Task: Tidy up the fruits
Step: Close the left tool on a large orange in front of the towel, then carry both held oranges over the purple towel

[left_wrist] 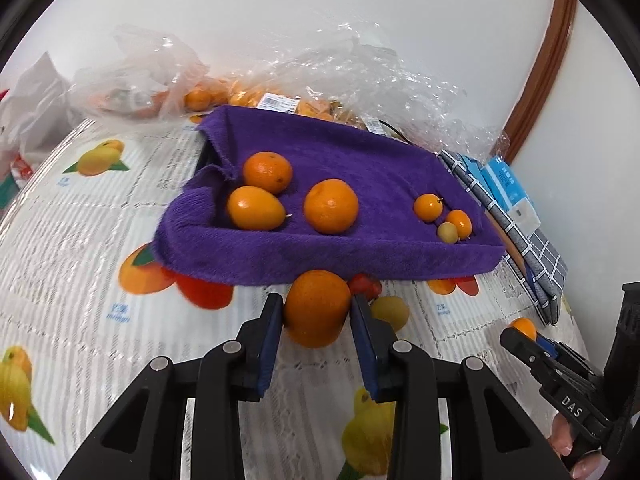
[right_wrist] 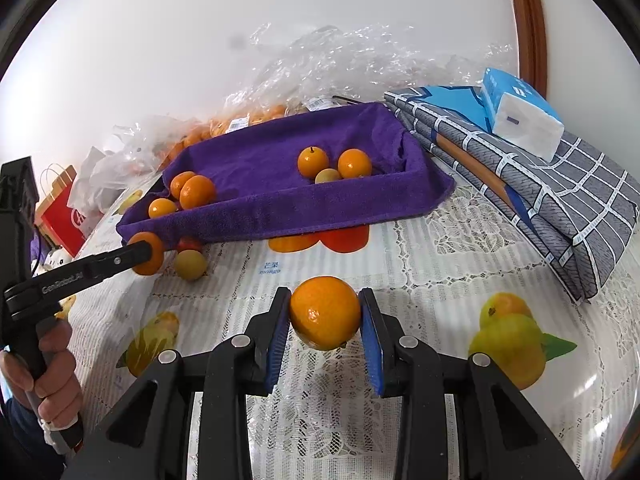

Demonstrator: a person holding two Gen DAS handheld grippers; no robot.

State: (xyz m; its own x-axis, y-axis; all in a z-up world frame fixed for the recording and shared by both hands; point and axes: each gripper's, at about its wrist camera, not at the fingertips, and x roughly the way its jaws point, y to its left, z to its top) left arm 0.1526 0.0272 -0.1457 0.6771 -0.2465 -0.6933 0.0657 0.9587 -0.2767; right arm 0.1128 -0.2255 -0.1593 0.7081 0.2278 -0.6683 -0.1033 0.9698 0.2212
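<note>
A tray lined with a purple towel (left_wrist: pixel 360 160) holds three larger oranges (left_wrist: pixel 331 206) at its left and three small fruits (left_wrist: pixel 428 207) at its right; the tray also shows in the right wrist view (right_wrist: pixel 256 168). My left gripper (left_wrist: pixel 316 316) is shut on an orange (left_wrist: pixel 318 314) just in front of the tray; from the right wrist view the left gripper (right_wrist: pixel 150 254) holds that orange (right_wrist: pixel 154 258). My right gripper (right_wrist: pixel 325 314) is shut on another orange (right_wrist: pixel 325 312) above the tablecloth. A yellow plum (right_wrist: pixel 191 265) and a red fruit (right_wrist: pixel 189 244) lie beside the tray's front edge.
The table has a fruit-print lace cloth (right_wrist: pixel 440 240). Clear plastic bags of oranges (left_wrist: pixel 280 100) lie behind the tray. A folded grey checked cloth (right_wrist: pixel 540 184) with a tissue pack (right_wrist: pixel 520 112) lies to the right. A red paper bag (right_wrist: pixel 60 208) stands at the left.
</note>
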